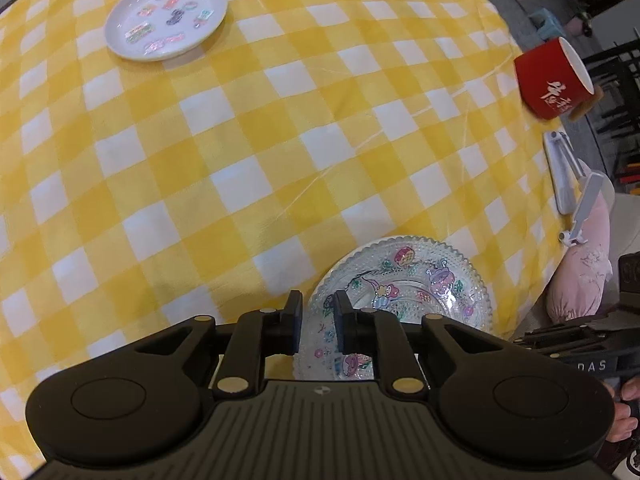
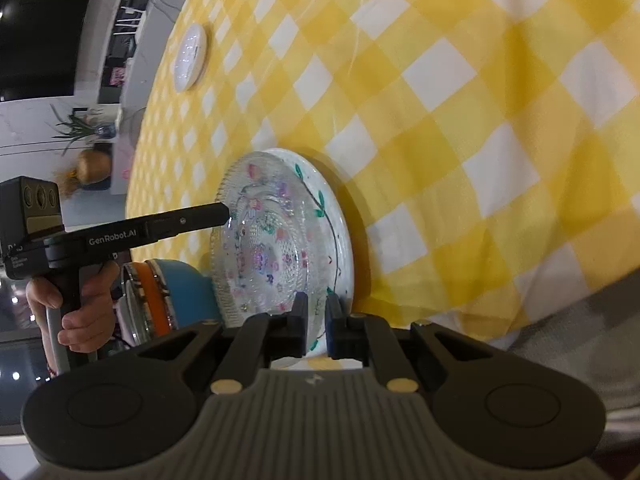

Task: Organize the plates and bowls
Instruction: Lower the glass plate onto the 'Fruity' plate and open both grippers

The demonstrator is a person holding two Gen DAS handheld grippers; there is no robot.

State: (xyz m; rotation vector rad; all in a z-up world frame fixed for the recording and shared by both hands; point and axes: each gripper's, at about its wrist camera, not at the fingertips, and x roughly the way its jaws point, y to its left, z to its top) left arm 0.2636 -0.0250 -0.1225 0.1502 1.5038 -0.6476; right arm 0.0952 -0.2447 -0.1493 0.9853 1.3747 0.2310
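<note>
Below, scalloped beaded glass plate (image 1: 404,280) between parted left claw (image 1: 317,320); right claw (image 2: 317,322) pinching rim.

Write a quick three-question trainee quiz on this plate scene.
1. True or false: the glass plate lies on top of the leaf-painted white plate.
2. What stands near the edge of the checked tablecloth in the left wrist view? A) red cup B) kettle C) fork
3. Which tool has its tips on either side of the leaf-painted white plate's rim?

Key: 1 true; 2 A; 3 the right tool.
</note>
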